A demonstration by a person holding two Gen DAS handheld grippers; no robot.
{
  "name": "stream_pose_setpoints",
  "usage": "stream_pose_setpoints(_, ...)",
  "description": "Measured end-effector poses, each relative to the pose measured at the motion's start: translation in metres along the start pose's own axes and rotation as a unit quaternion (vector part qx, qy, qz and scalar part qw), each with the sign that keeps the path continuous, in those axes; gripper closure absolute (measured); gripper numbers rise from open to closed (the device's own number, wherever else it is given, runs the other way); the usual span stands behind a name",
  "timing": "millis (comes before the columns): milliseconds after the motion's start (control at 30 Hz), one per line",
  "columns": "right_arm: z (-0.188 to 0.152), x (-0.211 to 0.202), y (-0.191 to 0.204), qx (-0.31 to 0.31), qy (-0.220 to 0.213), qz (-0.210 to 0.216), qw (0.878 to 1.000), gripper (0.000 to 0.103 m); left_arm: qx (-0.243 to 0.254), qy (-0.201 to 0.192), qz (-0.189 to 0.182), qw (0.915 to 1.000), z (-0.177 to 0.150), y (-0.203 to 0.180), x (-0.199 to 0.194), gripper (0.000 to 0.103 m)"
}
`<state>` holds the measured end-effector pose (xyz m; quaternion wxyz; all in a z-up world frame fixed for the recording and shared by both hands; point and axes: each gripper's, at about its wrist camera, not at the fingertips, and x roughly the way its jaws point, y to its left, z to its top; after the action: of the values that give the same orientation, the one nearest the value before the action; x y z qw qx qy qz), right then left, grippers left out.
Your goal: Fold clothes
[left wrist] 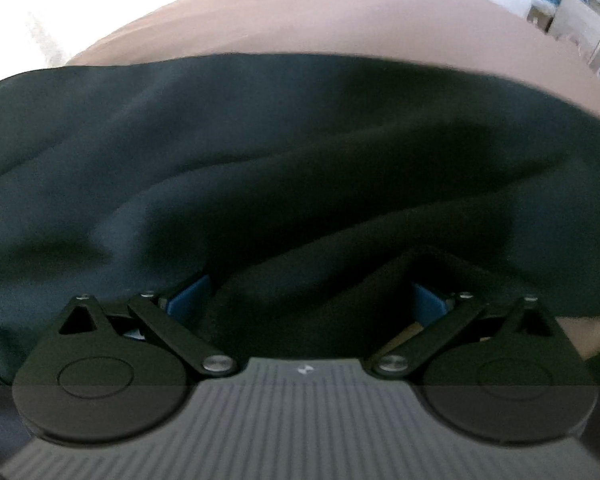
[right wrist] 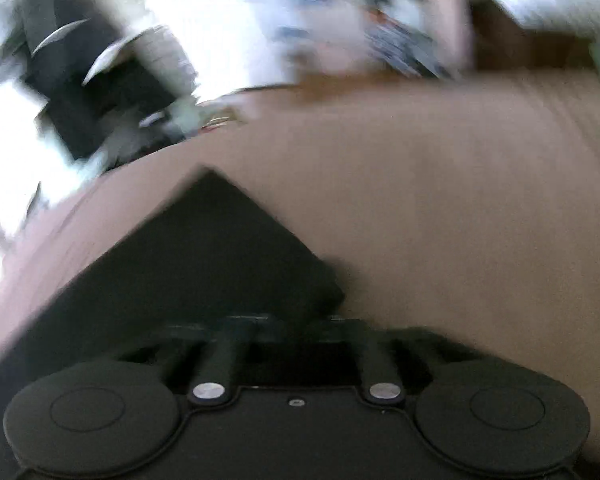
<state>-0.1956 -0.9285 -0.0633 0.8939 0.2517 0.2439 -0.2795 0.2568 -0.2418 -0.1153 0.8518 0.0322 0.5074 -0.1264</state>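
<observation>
A dark garment [left wrist: 260, 168] is draped over the wide-spread left hand-held gripper [left wrist: 306, 300] on the counter [left wrist: 320, 20]; the right hand-held gripper's [right wrist: 292, 320] spread cannot be told.

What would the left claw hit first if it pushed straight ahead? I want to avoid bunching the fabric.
Almost at once, the dark garment: its folds already drape over and between the open left claw. The brown surface lies beyond it. Depth is hard to judge, so treat this as likely.
</observation>
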Motion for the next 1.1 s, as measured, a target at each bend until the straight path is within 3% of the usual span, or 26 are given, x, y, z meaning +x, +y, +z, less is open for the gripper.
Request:
stream_pose_setpoints(33, 0.01, -0.003, 0.012, -0.051, -0.023, -0.002, 0.998, 0.099, -0.02, -0.003, -0.014, 0.9997, 0.002, 0.008, -0.005, 0.0)
stream_pose_setpoints(67, 0.02, -0.02, 0.012, -0.054, -0.073, 0.019, 0.996, 0.1, -0.04, -0.006, -0.027, 0.9988, 0.003, 0.016, -0.011, 0.0)
stream_pose_setpoints(133, 0.033, -0.025, -0.001, -0.016, -0.089, 0.018, 0.996, 0.094, -0.08, -0.011, -0.055, 0.9952, 0.007, 0.032, -0.022, 0.0)
stream_pose_setpoints(200, 0.028, -0.008, -0.02, 0.026, -0.044, -0.016, 0.999, 0.084, -0.112, -0.013, -0.074, 0.9908, 0.009, 0.046, -0.03, 0.0)
stream_pose_setpoints(300, -0.012, 0.005, -0.037, 0.022, 0.027, -0.099, 0.994, 0.074, -0.079, 0.018, -0.042, 0.9958, 0.004, 0.037, -0.02, 0.0)
stream_pose_setpoints(367, -0.036, -0.001, -0.031, -0.007, 0.019, -0.126, 0.992, 0.068, -0.056, 0.032, -0.024, 0.9976, -0.001, 0.029, -0.016, 0.0)
stream_pose_setpoints(433, -0.043, -0.019, -0.02, -0.052, 0.01, -0.156, 0.986, 0.049, -0.042, 0.038, -0.02, 0.9982, -0.003, 0.017, -0.016, 0.0)
stream_pose_setpoints(467, -0.041, -0.03, -0.013, -0.062, 0.012, -0.176, 0.982, 0.049, -0.029, 0.039, -0.018, 0.9987, -0.004, 0.009, -0.018, 0.0)
stream_pose_setpoints(600, -0.016, -0.071, 0.008, 0.044, 0.005, -0.081, 0.996, 0.046, 0.082, 0.03, 0.003, 0.9962, -0.014, -0.026, -0.04, 0.0)
stream_pose_setpoints(700, -0.023, -0.094, 0.041, 0.036, 0.04, 0.015, 0.998, 0.042, 0.104, 0.009, -0.013, 0.9944, -0.009, -0.032, -0.066, 0.0)
stream_pose_setpoints(767, -0.038, -0.094, 0.071, -0.011, 0.082, 0.06, 0.995, 0.042, 0.104, -0.006, -0.022, 0.9943, 0.01, -0.028, -0.08, 0.0)
stream_pose_setpoints(867, -0.062, -0.098, 0.114, -0.075, 0.148, 0.127, 0.978, 0.042, 0.121, -0.021, -0.011, 0.9924, 0.027, -0.008, -0.103, 0.0)
stream_pose_setpoints(967, -0.089, -0.107, 0.15, -0.16, 0.174, 0.174, 0.956, 0.042, 0.144, -0.058, 0.027, 0.9875, 0.046, 0.026, -0.123, 0.001)
stream_pose_setpoints(1100, -0.104, -0.122, 0.195, -0.261, 0.179, 0.223, 0.922, 0.042, 0.178, -0.141, 0.121, 0.9664, 0.067, 0.108, -0.14, 0.001)
